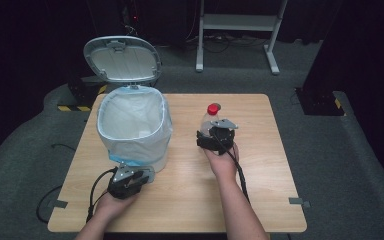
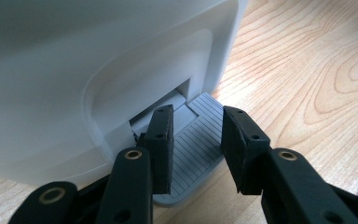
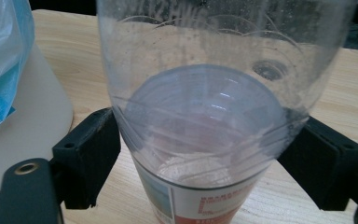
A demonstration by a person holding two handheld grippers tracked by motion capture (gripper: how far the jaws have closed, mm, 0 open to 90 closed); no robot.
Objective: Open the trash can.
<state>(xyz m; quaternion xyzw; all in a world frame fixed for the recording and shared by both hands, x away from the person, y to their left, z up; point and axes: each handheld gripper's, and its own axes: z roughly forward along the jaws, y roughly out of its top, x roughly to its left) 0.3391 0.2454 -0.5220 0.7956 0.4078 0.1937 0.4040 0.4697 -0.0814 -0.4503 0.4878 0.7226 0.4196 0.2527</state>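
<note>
In the high view, we see a pedal bin (image 1: 135, 127) left of centre on the desk (image 1: 260, 165), its lid (image 1: 122, 58) standing open in the upper left and a pale liner showing inside. A clear bottle (image 1: 211, 120) with a red cap (image 1: 212, 108) stands upright at the centre of the frame, well apart from the bin's mouth. We judge the aim to be dropping the bottle into the bin: the lid is already up and the bottle is gripped, but lifting it, carrying it over and letting go are all left. Our left gripper (image 1: 128, 181) sits low in the lower left, at the bin's foot, the hand behind it and the forearm coming up from the bottom edge. Our right gripper (image 1: 215, 136) is at the bottle's lower body, the right hand (image 1: 223, 161) behind it with the forearm slanting in from the bottom centre.

In the left gripper view, the jaws stand apart and released, hovering over the ribbed grey pedal (image 2: 193, 149) that juts from the bin's white base at the centre of the frame. We cannot tell whether they press on it.

In the right gripper view, the jaws are clamped on either side of the bottle's clear wall, just above its printed label (image 3: 196, 203) at the bottom centre. The bin's blue-edged liner (image 3: 0, 56) shows at the left edge.
</note>
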